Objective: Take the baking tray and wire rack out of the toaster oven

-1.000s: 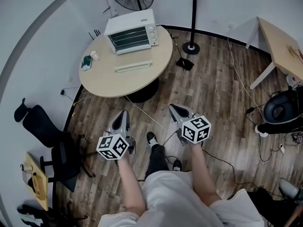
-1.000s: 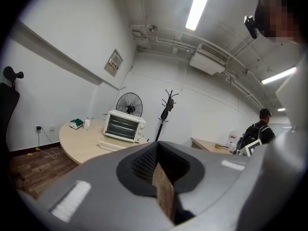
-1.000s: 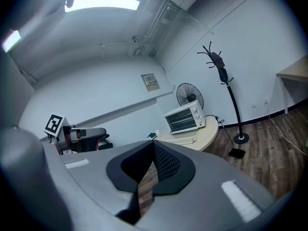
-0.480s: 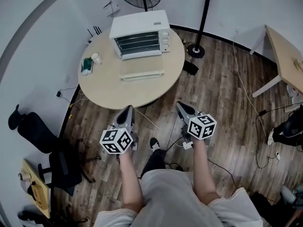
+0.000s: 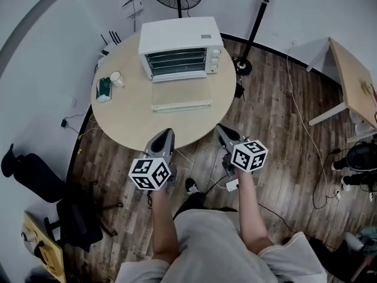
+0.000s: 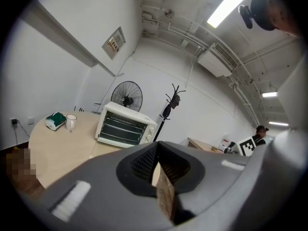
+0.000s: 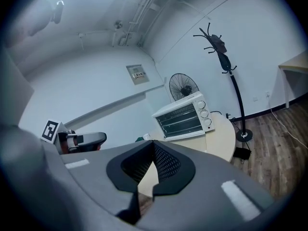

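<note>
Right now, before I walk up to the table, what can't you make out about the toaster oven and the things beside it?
- Toaster oven, all views: bars show through its front, but it is too small to tell what lies inside.
- Pale strip on the table, head view: too small to identify.
- Green item beside the cup: too small to name.
- Table's near edge, left gripper view: hidden by the left gripper.
</note>
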Available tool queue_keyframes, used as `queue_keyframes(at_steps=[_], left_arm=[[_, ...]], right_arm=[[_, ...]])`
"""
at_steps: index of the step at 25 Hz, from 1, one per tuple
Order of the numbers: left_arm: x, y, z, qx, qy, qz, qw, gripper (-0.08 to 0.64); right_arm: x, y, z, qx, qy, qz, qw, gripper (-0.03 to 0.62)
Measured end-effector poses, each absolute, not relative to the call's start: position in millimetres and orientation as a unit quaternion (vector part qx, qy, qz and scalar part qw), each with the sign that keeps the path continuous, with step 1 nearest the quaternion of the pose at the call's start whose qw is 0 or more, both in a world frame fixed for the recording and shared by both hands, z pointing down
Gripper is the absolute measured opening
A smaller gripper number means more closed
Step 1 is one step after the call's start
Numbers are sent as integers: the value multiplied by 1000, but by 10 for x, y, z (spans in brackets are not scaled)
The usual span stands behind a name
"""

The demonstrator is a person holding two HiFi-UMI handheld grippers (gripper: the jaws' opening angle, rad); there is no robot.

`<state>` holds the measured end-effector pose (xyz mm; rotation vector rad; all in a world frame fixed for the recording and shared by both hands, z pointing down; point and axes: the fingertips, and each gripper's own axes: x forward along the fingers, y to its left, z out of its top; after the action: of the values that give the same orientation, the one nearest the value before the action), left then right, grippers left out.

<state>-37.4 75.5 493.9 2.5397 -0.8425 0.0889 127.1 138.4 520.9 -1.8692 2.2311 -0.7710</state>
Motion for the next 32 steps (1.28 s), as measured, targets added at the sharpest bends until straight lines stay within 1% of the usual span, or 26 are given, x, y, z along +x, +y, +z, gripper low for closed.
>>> queue_keyframes(at_steps=[11,22,26,32], left_arm=[[-804,154,5211,905,-335,37,259,57],[-887,-244,5304,894,-363,42,260,57],[-722,-483,5408,891,-370,53,259,57],[-253,-964,5430,892,-366,57,261,57]], right_arm=[[948,812,5414,-612,741,-273,46,0],[940,187,5512,-591,753,-283,50,0],[938,-250,5531,-580,759,-291,58,0],[903,-963,5304,-548,793,-263,39,0]])
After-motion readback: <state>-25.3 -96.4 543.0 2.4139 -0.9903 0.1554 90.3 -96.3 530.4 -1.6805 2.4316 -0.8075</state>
